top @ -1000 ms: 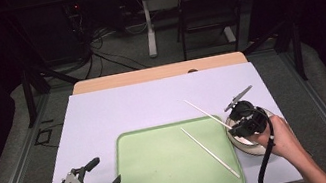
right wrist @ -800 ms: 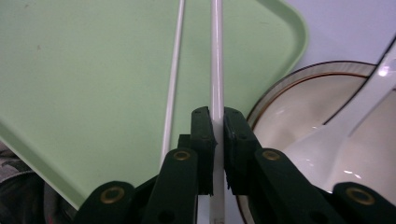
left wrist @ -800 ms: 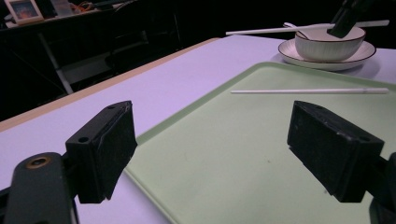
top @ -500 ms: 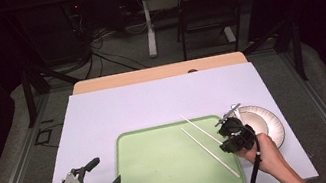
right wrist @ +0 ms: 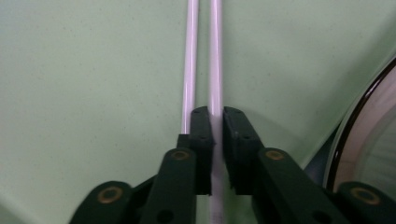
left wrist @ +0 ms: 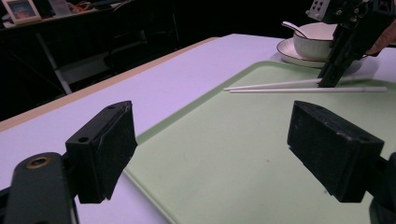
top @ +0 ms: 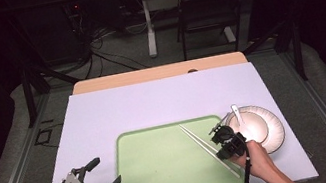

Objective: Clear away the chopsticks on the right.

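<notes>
The left hand-held gripper (top: 102,174) is a black linkage tool topped by a grey three-cornered plate dotted with small holes, and its two jaws end in blocky black rectangular pads with small screw holes in their sides. The right hand-held gripper (top: 220,141) is likewise black, its jaw arms pinned with brass-coloured round pivots, with a thin black cable trailing from its rear. Both forearms are bare, with no sleeves.
</notes>
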Available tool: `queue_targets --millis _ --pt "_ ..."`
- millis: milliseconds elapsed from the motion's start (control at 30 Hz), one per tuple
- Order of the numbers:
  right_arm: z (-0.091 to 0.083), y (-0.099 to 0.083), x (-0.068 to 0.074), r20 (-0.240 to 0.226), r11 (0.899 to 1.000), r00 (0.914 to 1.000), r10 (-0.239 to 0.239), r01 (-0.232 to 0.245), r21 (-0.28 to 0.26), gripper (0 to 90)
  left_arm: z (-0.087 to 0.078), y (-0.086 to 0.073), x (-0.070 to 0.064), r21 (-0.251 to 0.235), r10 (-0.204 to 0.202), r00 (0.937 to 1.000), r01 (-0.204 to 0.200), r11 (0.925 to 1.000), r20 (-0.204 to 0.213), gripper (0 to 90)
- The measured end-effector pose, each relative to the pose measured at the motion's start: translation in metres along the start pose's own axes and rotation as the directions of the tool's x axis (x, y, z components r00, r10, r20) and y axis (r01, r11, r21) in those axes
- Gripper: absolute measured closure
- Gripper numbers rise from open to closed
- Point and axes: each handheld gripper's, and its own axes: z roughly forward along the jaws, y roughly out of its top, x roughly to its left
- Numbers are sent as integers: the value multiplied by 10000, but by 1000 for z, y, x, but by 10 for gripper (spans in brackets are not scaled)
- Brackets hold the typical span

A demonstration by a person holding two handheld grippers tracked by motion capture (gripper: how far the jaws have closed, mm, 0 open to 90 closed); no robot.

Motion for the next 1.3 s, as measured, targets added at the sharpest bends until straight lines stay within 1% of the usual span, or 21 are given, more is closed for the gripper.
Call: queue_targets --millis 33,133,200,233,267,300,367,433,533,633,700,733,833,867,967,1033,1100,1167,1200,1267,1300 --pt "-4 2 -1 41 9987 9999 -122 120 488 772 0 0 0 -12 -13 10000 13 10000 -1 154" --pt "-6 2 0 64 9986 9996 -271 268 456 748 0 0 0 23 13 10000 -13 10000 -7 154" --pt "-8 3 1 98 9984 9989 -455 452 340 690 1 0 0 31 9 10000 -9 10000 14 154" --pt "-9 3 2 45 9988 9988 -490 490 44 657 1 0 0 44 16 10000 -16 10000 -2 154" --pt "-12 4 2 34 9977 9980 -635 634 253 626 0 0 0 20 6 10000 -6 10000 -22 154" --pt "-15 4 4 95 9964 9965 -827 825 212 573 0 0 0 22 -27 10000 28 10000 -64 154" --pt "-21 4 6 246 9938 9935 -1108 1106 111 535 1 0 0 37 -13 10000 13 10000 -37 154" --pt "-30 4 7 -67 9900 9902 -1391 1390 -229 472 1 0 0 62 -30 10000 30 10000 -1 154" --pt "-43 1 8 -234 9796 9817 -1889 1868 -743 384 1 0 0 78 -40 10000 40 10000 -23 154" --pt "-56 -5 8 -288 9602 9701 -2410 2340 -1523 317 1 0 0 104 -14 10000 15 9999 -33 154" --pt "-62 -11 6 -367 9422 9599 -2778 2649 -2051 235 1 0 0 106 -9 10000 9 9999 -26 154" --pt "-65 -15 5 -324 9349 9591 -2813 2662 -2348 177 1 0 0 105 -13 10000 13 9999 -32 154" --pt "-73 -26 1 -143 9113 9517 -3067 2893 -2929 92 1 0 0 132 -8 10000 8 9999 -42 154" --pt "-75 -30 0 -83 9045 9516 -3072 2892 -3133 56 2 0 0 158 5 10000 -4 9999 -43 154" --pt "-82 -42 -6 128 8736 9512 -3082 2884 -3920 0 2 0 0 189 3 10000 -2 9998 -55 154" --pt "-87 -53 -9 372 8478 9518 -3046 2887 -4449 0 2 0 0 182 2 10000 -1 9998 -54 154" --pt "-90 -65 -11 679 8147 9508 -3022 2946 -4995 0 2 0 0 193 4 10000 -3 9998 -62 154" --pt "-93 -78 -13 1010 7890 9454 -3099 3150 -5275 0 2 0 0 197 4 10000 -3 9998 -67 154" --pt "-94 -84 -15 1161 7759 9463 -3016 3144 -5470 0 2 0 0 195 -6 10000 7 9998 -70 154" --pt "-97 -98 -19 1280 7538 9500 -2849 3045 -5823 0 2 0 0 205 16 10000 -15 9998 -46 154" --pt "-97 -103 -20 1369 7459 9501 -2802 3052 -5920 0 2 0 0 213 20 10000 -19 9998 -41 154"
